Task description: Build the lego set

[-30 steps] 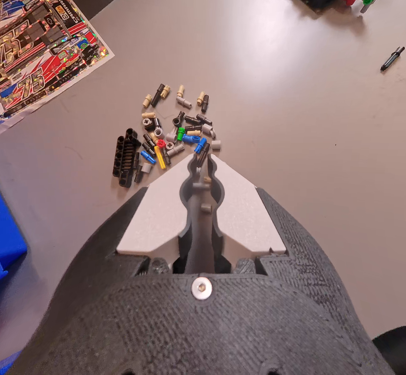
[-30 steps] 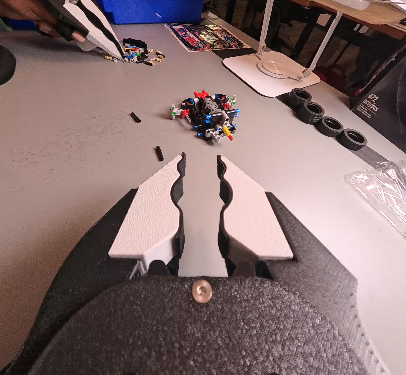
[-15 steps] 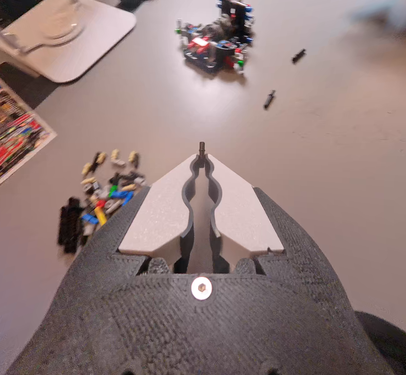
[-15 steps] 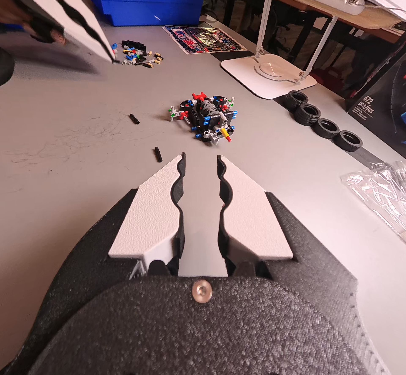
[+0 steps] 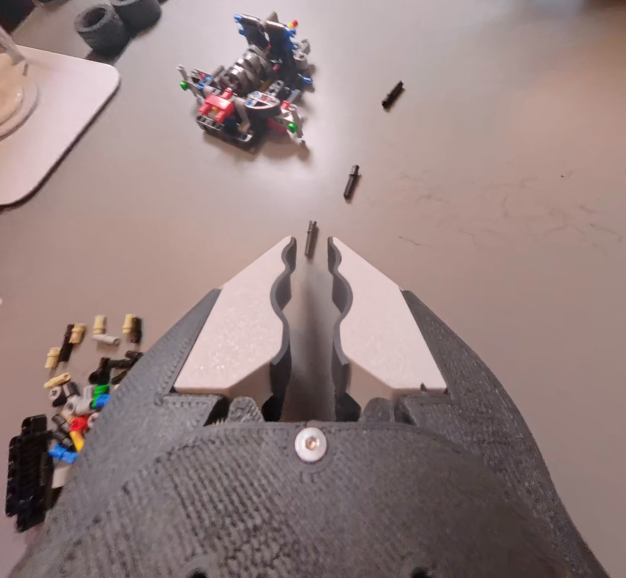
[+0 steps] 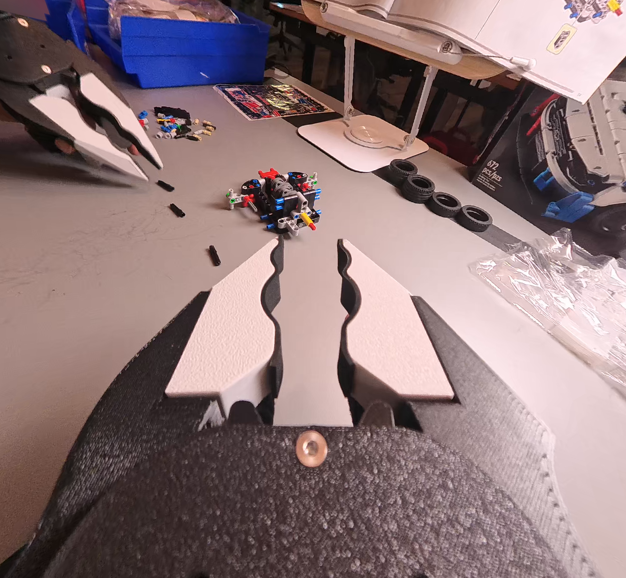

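The left gripper (image 5: 311,239) stands with its jaws narrowly parted and a black pin (image 5: 310,238) lying loose between the tips, long axis straight up the frame along the fingers. The right gripper (image 6: 309,243) is spread wide and empty, nearer to the part-built chassis (image 6: 283,200), which sits just above its tips at centre frame. Two more black pins (image 5: 351,182) trail toward upper right in the left wrist view, the loose parts pile (image 5: 78,389) lies lower left, tyres (image 6: 440,194) right of centre, and nothing stands between either tool and the chassis.
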### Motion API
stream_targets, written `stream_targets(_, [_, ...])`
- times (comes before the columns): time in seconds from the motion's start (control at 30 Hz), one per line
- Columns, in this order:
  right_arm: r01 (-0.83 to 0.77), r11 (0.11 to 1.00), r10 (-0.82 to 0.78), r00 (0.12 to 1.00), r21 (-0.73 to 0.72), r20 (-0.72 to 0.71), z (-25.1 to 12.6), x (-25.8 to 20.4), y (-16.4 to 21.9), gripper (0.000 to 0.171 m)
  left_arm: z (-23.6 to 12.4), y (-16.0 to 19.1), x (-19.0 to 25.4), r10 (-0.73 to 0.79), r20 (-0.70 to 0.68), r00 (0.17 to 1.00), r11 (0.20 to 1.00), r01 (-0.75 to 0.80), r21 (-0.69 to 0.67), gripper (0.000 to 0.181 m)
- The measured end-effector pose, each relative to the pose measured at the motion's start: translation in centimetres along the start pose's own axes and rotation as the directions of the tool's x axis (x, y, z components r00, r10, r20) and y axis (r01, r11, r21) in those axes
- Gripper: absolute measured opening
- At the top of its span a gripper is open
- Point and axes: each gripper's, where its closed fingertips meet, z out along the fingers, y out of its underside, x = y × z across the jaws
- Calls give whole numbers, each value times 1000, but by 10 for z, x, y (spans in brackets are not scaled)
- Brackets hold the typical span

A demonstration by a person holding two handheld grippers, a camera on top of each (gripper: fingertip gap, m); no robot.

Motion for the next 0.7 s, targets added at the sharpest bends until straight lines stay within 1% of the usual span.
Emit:
stream_targets(0.07, [2, 1000, -2, 1000, -1, 0, 0, 0, 1, 29, -14, -4, -16, -39, 40, 998, 998, 37, 51, 16])
stream_targets(0.13, [-2, 1000, 2, 1000, 0, -3, -1, 1, 1, 29, -36, -2, -46, -122, 129, 984, 989, 110, 100, 15])
stream_targets(0.2, [-8, 1000, 8, 1000, 1, -4, -1, 2, 1, 28, -59, 13, -84, -238, 238, 942, 969, 213, 127, 14])
stream_targets(0.27, [-14, 1000, 14, 1000, 1, 1, 1, 1, 2, 28, -79, 34, -117, -335, 338, 879, 942, 307, 135, 12])
stream_targets(0.33, [-16, 1000, 16, 1000, -4, 4, 2, 0, 3, 28, -91, 53, -142, -381, 422, 823, 923, 367, 117, 11])
stream_targets(0.37, [-15, 1000, 15, 1000, -7, 5, 3, 0, 4, 28, -94, 57, -149, -386, 435, 813, 920, 377, 110, 9])
stream_targets(0.43, [-17, 1000, 17, 1000, -10, 8, 4, -1, 4, 28, -89, 60, -155, -372, 418, 828, 923, 379, 71, 10])
stream_targets(0.5, [-19, 1000, 19, 1000, -12, 11, 5, -2, 4, 28, -77, 62, -163, -306, 410, 859, 942, 336, 0, 9])
stream_targets(0.6, [-18, 1000, 18, 1000, -11, 6, 4, -1, 5, 28, -51, 59, -164, -202, 318, 926, 965, 243, -96, 7])
stream_targets(0.7, [-24, 1000, 24, 1000, -8, -2, 2, 1, 4, 28, -31, 63, -165, -148, 266, 952, 965, 198, -172, 6])
